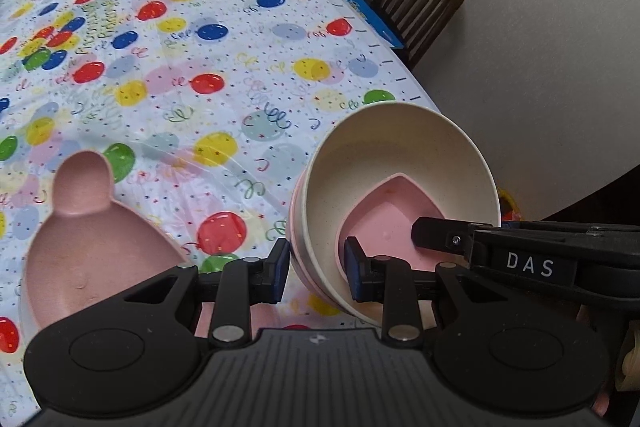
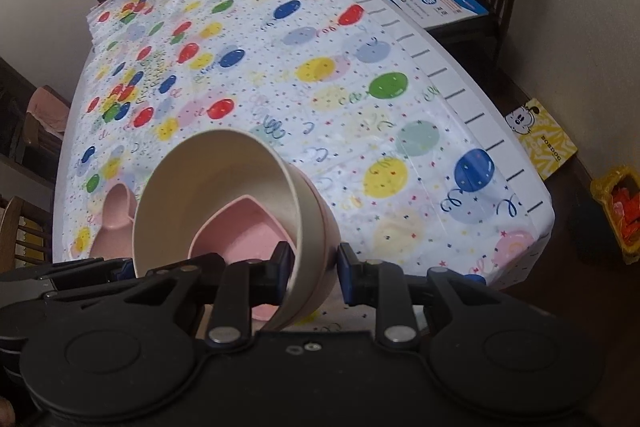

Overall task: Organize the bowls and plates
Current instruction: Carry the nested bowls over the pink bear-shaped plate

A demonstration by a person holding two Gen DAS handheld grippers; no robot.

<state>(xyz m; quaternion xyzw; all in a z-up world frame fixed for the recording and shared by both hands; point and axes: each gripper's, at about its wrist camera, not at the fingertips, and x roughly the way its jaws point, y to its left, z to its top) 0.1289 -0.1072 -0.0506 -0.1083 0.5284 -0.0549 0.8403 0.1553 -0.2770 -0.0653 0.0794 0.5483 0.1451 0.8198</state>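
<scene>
Cream bowl (image 1: pixel 400 163) sits nested in a pink bowl (image 1: pixel 297 247), tilted above the balloon tablecloth (image 1: pixel 208 75), and holds a small pink dish (image 1: pixel 390 223) with a pointed corner. We grip this stack from both sides: our left gripper (image 1: pixel 318 273) has narrow jaws closed over the near rim of the nested bowls, and our right gripper (image 2: pixel 314 277) pinches the opposite wall likewise. Beside the stack, a pink eared plate (image 1: pixel 92 239) lies empty on the cloth.

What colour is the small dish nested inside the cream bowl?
Pink. The small dish sits inside the cream bowl; left wrist view shows it best.
</scene>
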